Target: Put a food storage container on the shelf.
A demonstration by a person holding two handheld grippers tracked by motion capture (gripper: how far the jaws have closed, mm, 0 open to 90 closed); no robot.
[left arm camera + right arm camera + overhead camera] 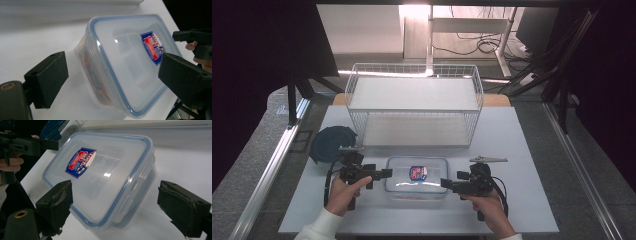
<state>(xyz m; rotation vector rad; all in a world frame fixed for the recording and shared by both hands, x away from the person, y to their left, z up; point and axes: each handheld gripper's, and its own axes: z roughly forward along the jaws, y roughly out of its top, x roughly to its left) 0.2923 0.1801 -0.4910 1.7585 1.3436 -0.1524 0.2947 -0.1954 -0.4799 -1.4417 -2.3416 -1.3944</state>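
A pale counter (pixel 522 150) carries everything, seen whole from the high view, with dark floor and metal rails beyond its side edges. At its far end stands a white wire rack (pixel 414 105) with two shelves; the high view shows it fully, while the gripper views catch at most a blurred strip along their top edge. Bare counter lies open to the right of the rack and along the near edge. Near the rack's front left corner lies a dark blue round lid (pixel 331 142), partly covered by the left gripper's plate in the high view and cut off at the top of the right gripper view. In the middle of the near half sits a clear plastic box (pixel 417 176) with a blue-rimmed lid and a red and blue label (pixel 152 47). The box's side latches show in the two gripper views. What is inside the box is hard to make out: only a reddish smear through its wall. The left gripper (pixel 384 173) is just beside the box's left end, its jaws wide, with the box end between them untouched. The right gripper (pixel 446 183) faces the box's right end, jaws wide and holding nothing.
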